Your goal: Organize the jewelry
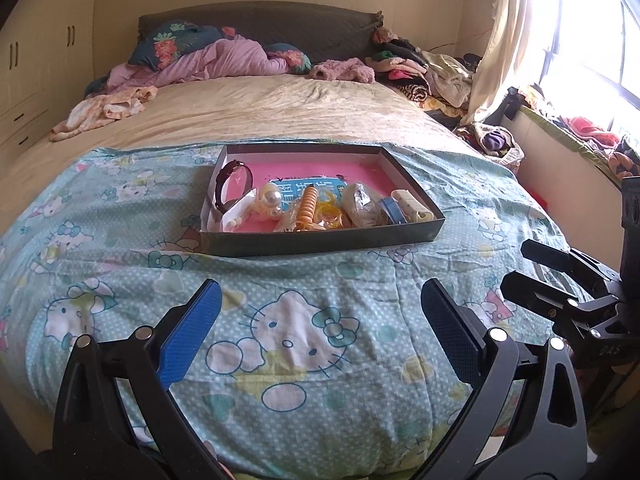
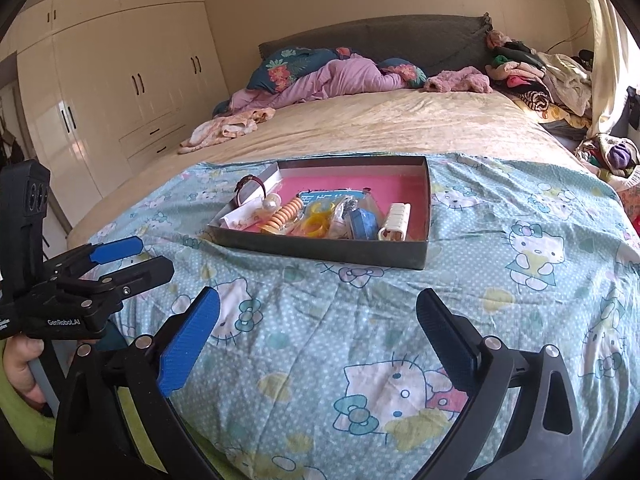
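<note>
Left tool (image 1: 320, 324) and right tool (image 2: 318, 328) both gape empty above the cartoon-print quilt (image 1: 304, 344), short of the shallow box (image 1: 320, 240) already holding watch (image 1: 232, 188), orange coil (image 1: 308, 208) and other pieces together; stage indeterminate.

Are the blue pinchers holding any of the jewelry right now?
No, nothing is held. The left gripper and the right gripper are both open over the Hello Kitty blanket. The jewelry lies in the dark shallow box with a pink bottom.
</note>
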`<state>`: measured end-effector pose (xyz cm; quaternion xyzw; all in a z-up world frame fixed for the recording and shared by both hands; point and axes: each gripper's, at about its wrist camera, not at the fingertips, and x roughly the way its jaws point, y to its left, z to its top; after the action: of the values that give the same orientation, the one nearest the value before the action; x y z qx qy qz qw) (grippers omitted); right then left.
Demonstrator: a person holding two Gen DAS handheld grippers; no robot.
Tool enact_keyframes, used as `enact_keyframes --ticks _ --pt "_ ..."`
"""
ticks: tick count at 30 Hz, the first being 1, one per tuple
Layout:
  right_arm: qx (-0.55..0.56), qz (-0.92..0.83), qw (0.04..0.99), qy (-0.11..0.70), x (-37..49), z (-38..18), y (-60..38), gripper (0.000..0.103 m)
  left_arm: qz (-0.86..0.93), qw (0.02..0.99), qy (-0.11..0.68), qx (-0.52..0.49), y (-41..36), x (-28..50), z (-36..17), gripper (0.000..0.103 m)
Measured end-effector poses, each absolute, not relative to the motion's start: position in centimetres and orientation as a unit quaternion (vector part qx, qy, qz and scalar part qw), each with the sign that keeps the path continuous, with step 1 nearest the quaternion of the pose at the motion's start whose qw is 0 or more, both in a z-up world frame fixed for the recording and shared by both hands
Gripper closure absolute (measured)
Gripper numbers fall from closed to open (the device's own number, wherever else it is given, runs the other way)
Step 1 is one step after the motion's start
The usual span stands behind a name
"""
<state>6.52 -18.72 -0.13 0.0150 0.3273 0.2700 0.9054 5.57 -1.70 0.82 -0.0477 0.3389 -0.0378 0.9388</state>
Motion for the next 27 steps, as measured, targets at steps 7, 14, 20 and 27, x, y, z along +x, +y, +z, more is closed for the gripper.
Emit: enact_keyframes --ticks 7,14,20,27 --pt "0.01 0.273 0.904 0.329 6.25 0.15 -18.61 0.005 -0.039 0.939 0.338 -0.052 -1.62 5.29 0.91 0.01" --pt "0.011 0.274 0.903 0.331 6.16 0.22 -18.6 0.005 -0.04 0.939 0.338 -0.052 -1.57 5.33 0.98 0.01" --pt "0.015 0.273 0.902 0.335 6.18 0.19 -18.77 0.005 -0.038 0.939 0.339 -0.052 -1.56 5.28 1.0 0.01" --pt "0.015 0.274 0.901 0.336 6.19 0.14 -18.72 0.005 -0.036 0.939 0.339 -0.052 -1.49 5.22 1.14 0.01"
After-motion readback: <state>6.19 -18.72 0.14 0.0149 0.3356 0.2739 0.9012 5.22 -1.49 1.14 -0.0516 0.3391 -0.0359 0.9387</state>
